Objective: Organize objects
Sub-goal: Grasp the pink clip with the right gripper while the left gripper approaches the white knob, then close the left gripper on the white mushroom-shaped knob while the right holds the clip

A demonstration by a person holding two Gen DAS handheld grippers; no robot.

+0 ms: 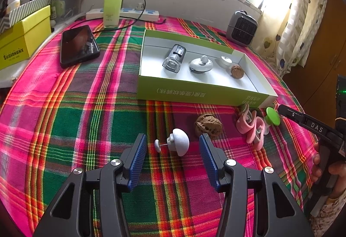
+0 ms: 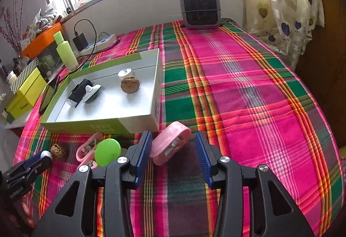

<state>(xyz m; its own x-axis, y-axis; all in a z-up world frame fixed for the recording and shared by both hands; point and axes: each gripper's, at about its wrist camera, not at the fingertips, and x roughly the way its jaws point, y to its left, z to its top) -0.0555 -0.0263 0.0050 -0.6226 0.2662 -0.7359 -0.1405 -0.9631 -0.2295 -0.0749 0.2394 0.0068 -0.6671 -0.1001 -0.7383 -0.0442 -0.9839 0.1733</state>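
My left gripper (image 1: 173,147) stands open low over the plaid cloth. A white mushroom-shaped knob (image 1: 179,144) lies between its blue pads, touching neither. Just beyond lies a walnut (image 1: 208,126). To the right are pink clips (image 1: 252,126) and a green-capped piece (image 1: 273,116). My right gripper (image 2: 173,144) is open around one pink clip (image 2: 170,144) lying on the cloth; I cannot tell if the left pad touches it. The green box (image 1: 194,96) (image 2: 86,126) holds a clear grinder (image 1: 174,58), a white lid (image 1: 201,64), a small jar (image 1: 225,61) and another walnut (image 1: 237,71).
A phone (image 1: 79,45), a green bottle (image 1: 113,0), a power strip (image 1: 129,13) and a yellow box (image 1: 23,38) sit at the back left. A small grey heater (image 2: 200,9) stands at the far edge. A curtain (image 2: 289,5) hangs on the right.
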